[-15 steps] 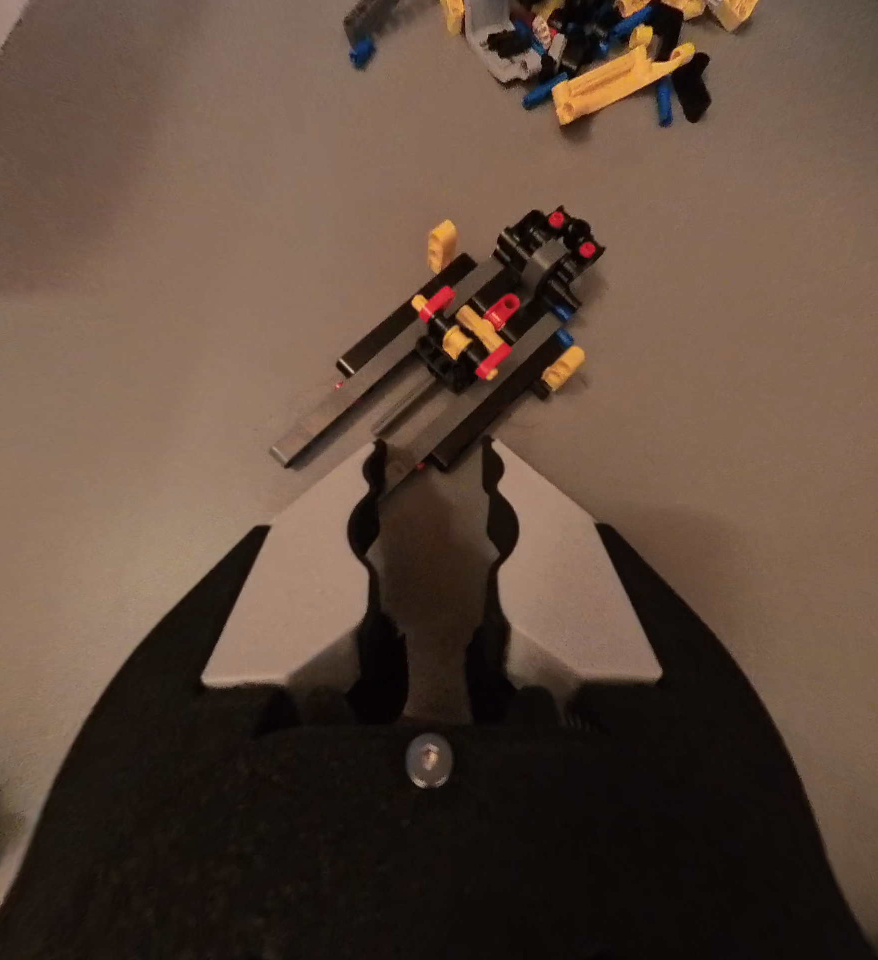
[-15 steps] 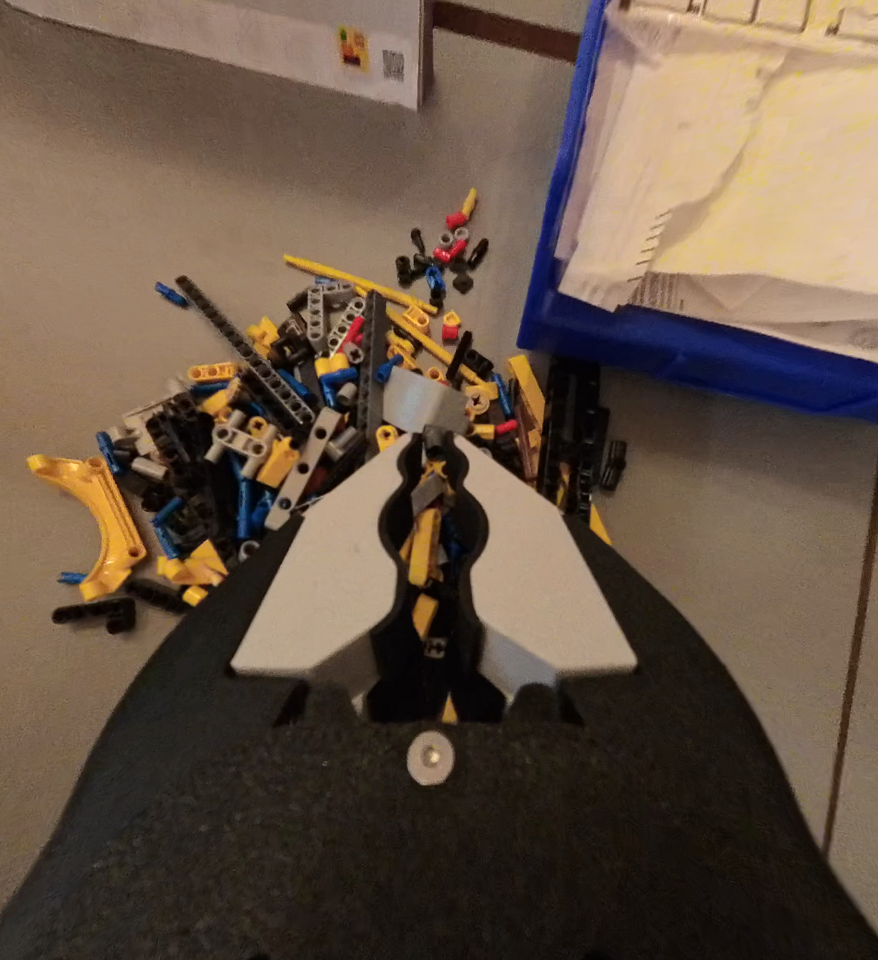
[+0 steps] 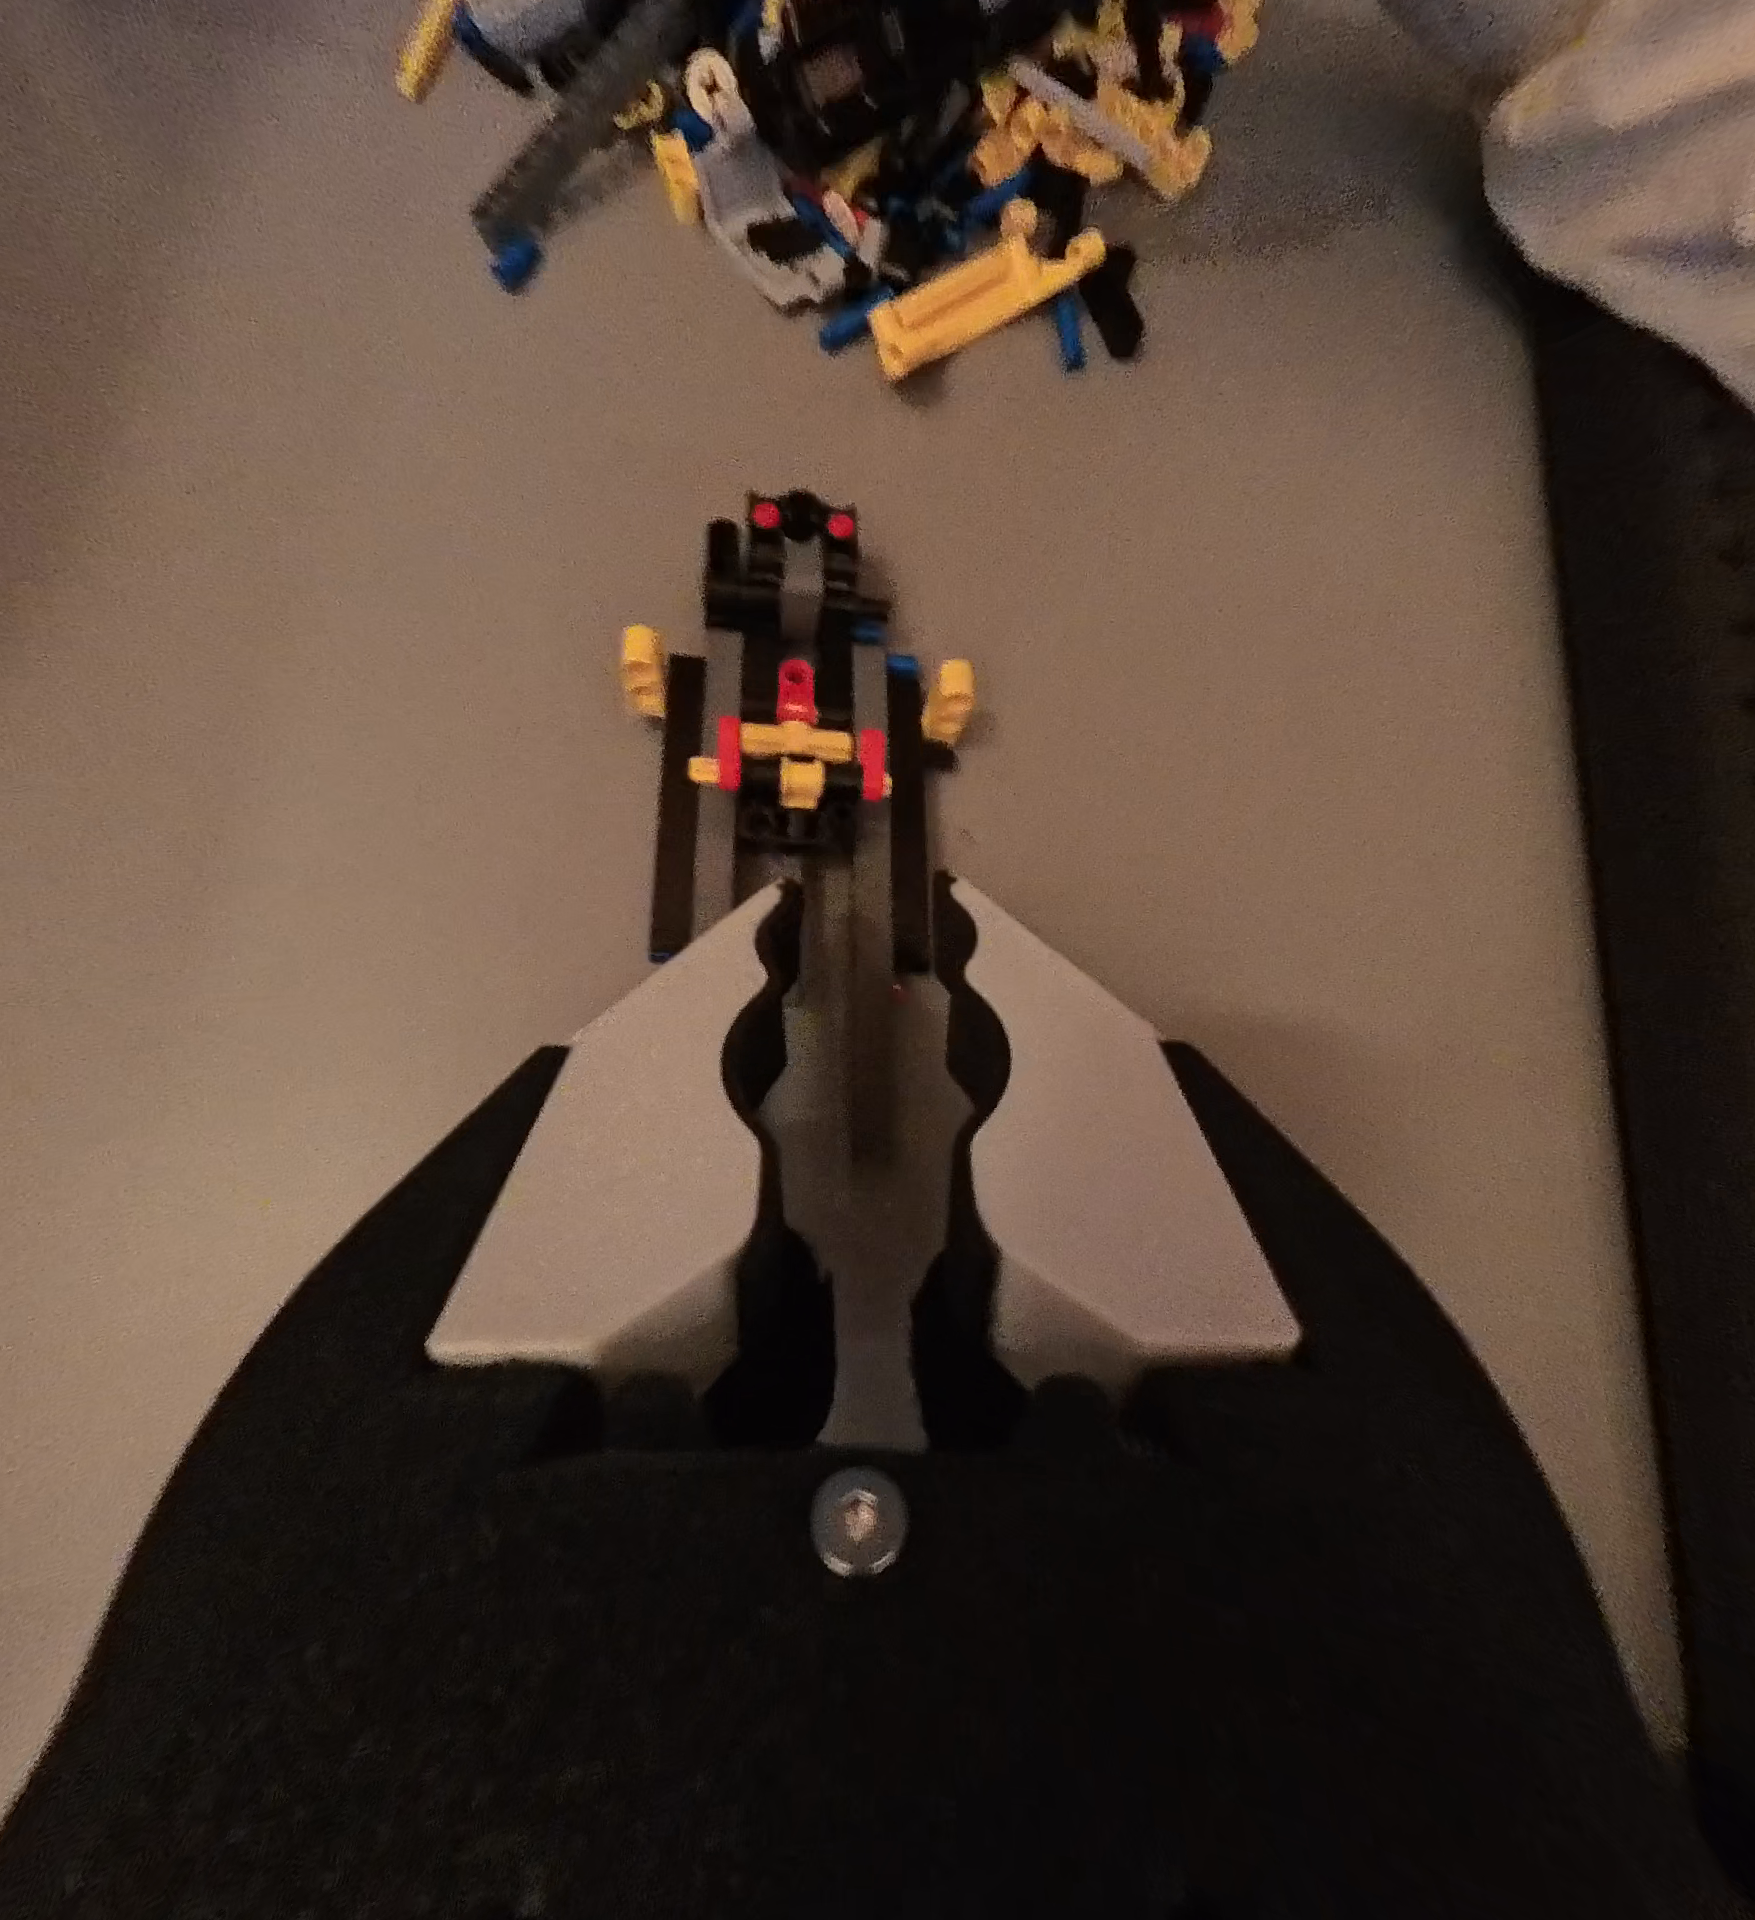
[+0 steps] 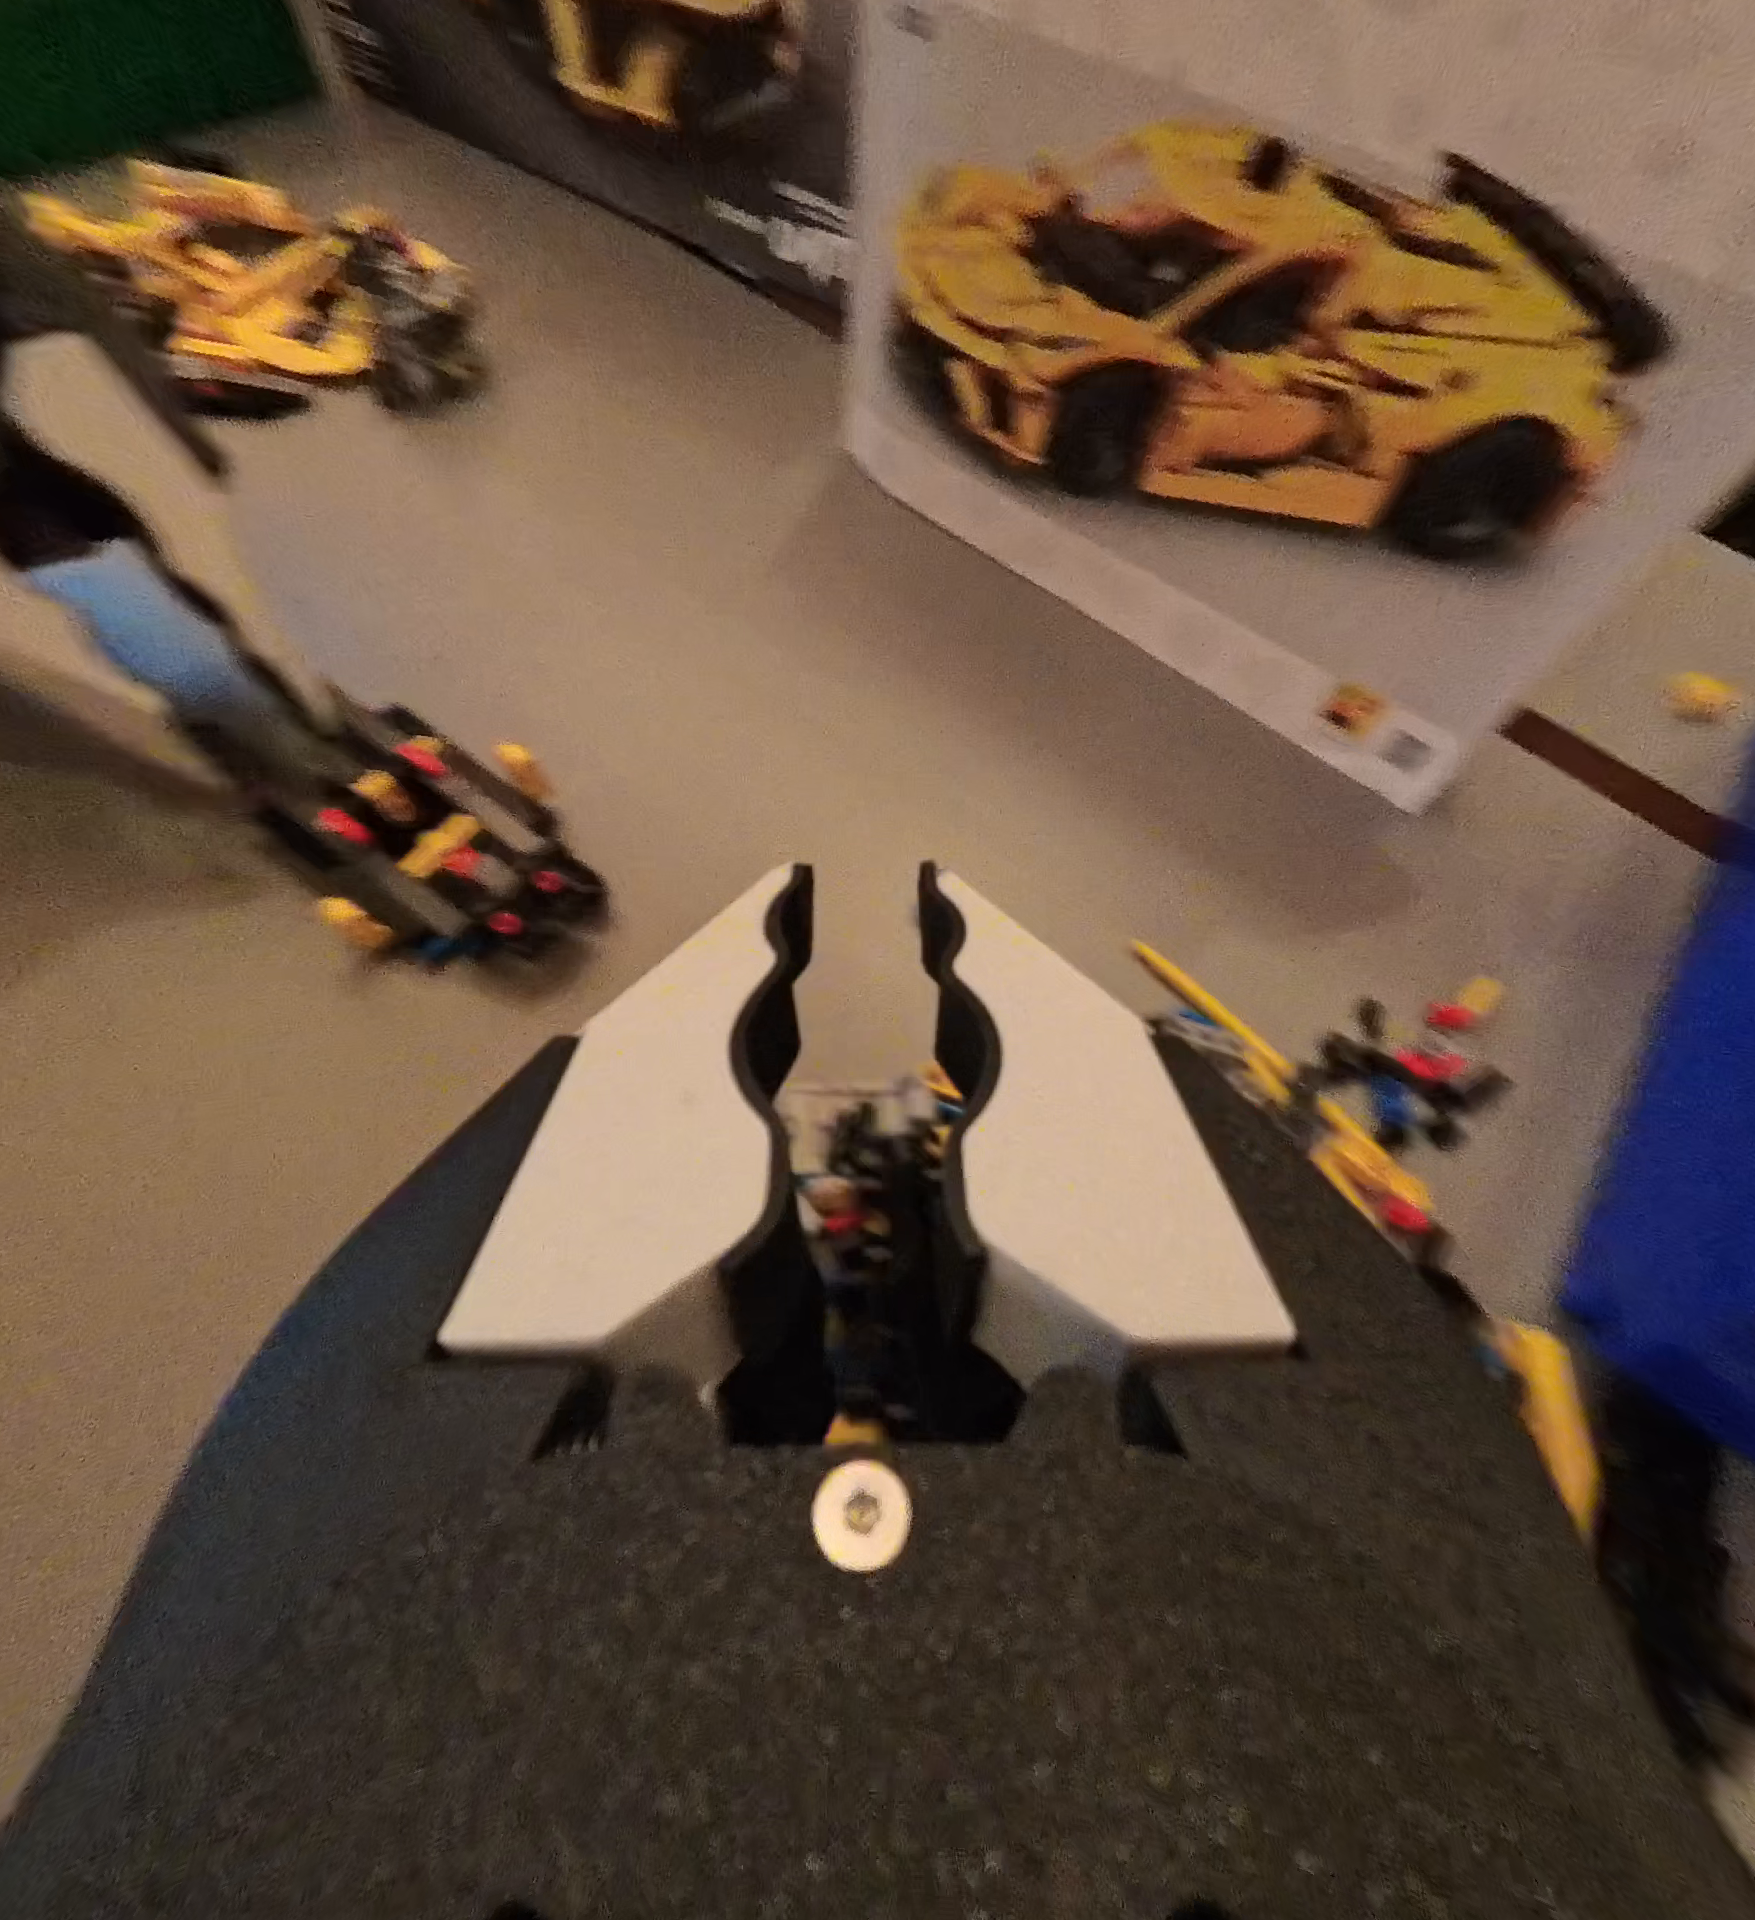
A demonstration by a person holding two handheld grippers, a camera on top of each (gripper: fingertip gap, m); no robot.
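Grey-beige, matt and evenly lit, the tabletop (image 4: pixel 707 644) carries everything in view. In the right wrist view, going left to right: a finished yellow brick-built car (image 4: pixel 260 291) stands at about ten o'clock; the left claw (image 4: pixel 260 774), seen from afar, grips the rear beams of a part-built black chassis (image 4: pixel 437 842) with red and yellow pins at nine o'clock; a large printed sheet (image 4: pixel 1257 405) showing a yellow sports car leans upright at one o'clock, with small marks in its lower corner too blurred to read; scattered small parts (image 4: pixel 1392 1070) lie at three o'clock beside a blue bin (image 4: pixel 1725 1039). The left wrist view shows the left claw (image 3: pixel 860 894) closed partway on the chassis's (image 3: pixel 795 717) central grey beam, the model pointing to twelve o'clock on the tabletop (image 3: pixel 229 727); a heap of loose pieces (image 3: pixel 852 156) lies beyond it, and white cloth or paper (image 3: pixel 1673 187) at two o'clock. The right claw (image 4: pixel 860 883) is slightly open with nothing between its tips, raised above the parts pile.
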